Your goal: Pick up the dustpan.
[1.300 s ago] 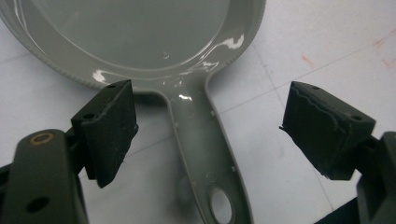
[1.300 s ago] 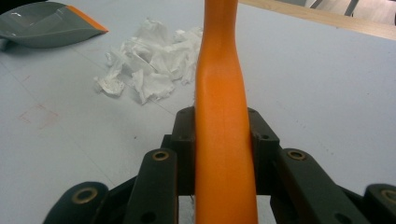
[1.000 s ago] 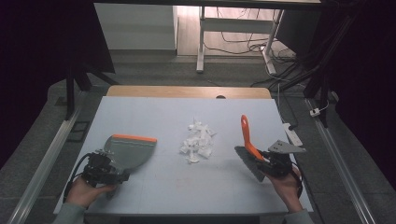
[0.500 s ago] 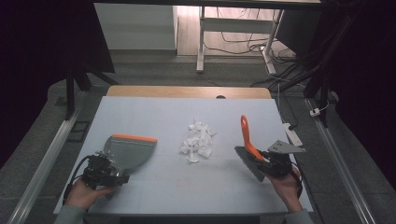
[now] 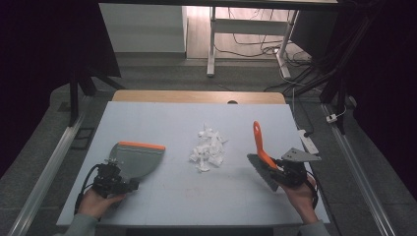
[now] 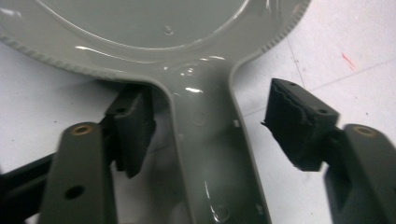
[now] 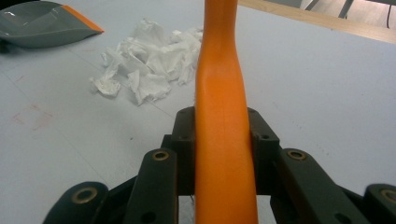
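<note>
A grey dustpan (image 5: 135, 158) with an orange lip lies flat at the table's left. My left gripper (image 5: 116, 171) sits at its handle (image 6: 210, 140). Its jaws have just been closing and straddle the handle, but both pads (image 6: 133, 130) stand a little off it, so my left gripper (image 6: 215, 126) is open. At the right, my right gripper (image 5: 282, 172) is shut on a brush (image 5: 258, 140), whose orange handle (image 7: 219, 70) points away from me and whose grey bristle head rests by the table. A pile of white paper scraps (image 5: 209, 150) lies between dustpan and brush.
The pale blue table top has a wooden far edge (image 5: 196, 96). Metal rails (image 5: 54, 162) run along both sides of the table. Beyond it stand white desk legs (image 5: 211, 44) and loose cables on the floor. From the right gripper view, the dustpan (image 7: 42, 25) lies past the scraps (image 7: 149, 65).
The left hand has shifted only slightly at the dustpan's handle. The right hand, the brush and the scraps have stayed where they were.
</note>
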Demonstrator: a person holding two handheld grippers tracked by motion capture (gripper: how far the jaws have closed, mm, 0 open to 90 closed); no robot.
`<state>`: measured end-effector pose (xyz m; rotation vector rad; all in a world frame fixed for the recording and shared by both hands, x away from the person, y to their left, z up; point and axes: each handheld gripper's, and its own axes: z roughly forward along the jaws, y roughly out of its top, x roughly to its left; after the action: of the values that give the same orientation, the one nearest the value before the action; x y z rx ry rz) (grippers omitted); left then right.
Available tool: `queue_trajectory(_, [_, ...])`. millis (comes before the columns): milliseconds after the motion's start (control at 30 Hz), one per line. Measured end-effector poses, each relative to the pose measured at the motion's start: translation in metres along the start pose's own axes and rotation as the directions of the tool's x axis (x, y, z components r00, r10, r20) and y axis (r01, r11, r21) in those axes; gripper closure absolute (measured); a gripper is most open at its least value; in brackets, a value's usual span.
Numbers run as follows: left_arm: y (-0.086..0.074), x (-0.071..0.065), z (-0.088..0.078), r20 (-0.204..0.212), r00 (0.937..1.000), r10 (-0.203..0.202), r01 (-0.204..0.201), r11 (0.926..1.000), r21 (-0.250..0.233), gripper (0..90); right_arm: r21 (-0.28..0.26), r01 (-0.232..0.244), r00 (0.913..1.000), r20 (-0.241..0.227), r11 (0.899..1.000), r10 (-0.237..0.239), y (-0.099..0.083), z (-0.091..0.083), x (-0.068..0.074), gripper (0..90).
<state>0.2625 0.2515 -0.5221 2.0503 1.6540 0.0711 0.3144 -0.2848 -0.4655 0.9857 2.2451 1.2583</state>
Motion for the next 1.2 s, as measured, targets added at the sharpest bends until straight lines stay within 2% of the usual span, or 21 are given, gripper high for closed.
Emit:
queue_trajectory(100, [0.000,0.001,-0.001,0.010,0.9999,-0.012,0.012,0.9998,-0.014,46.4,0.002,0.002,1.0000,0.000,1.000,-0.002,0.000,0.000,0.000,70.0])
queue_trajectory(167, [0.000,0.002,-0.001,0.000,0.9999,-0.015,0.015,0.9996,-0.023,54.5,0.004,0.005,1.0000,0.001,1.000,-0.005,0.000,0.000,0.000,70.0])
queue_trajectory(333, [-0.002,0.006,-0.002,-0.001,0.9995,-0.033,0.033,0.9990,-0.031,60.5,0.008,0.005,1.0000,-0.003,1.000,-0.005,0.000,0.000,0.000,70.0])
queue_trajectory(500, [-0.002,0.007,-0.004,0.006,0.9994,-0.034,0.034,0.9983,-0.048,61.1,0.003,0.009,0.9999,-0.005,1.000,-0.009,0.001,0.000,0.001,70.1])
queue_trajectory(600, [-0.002,0.009,-0.007,0.008,0.9995,-0.031,0.031,0.9966,-0.076,61.3,-0.001,0.005,1.0000,-0.006,1.000,-0.005,0.001,-0.001,0.000,70.2])
queue_trajectory(900, [-0.003,0.010,-0.011,0.008,0.9999,-0.009,0.010,0.9923,-0.123,61.4,-0.016,-0.015,0.9993,-0.035,1.000,0.015,0.005,-0.002,0.001,70.3])
queue_trajectory(1200, [-0.003,0.011,-0.015,0.021,0.9998,0.006,-0.003,0.9901,-0.141,61.5,-0.014,-0.009,0.9994,-0.033,1.000,0.009,0.004,-0.002,0.001,70.2])
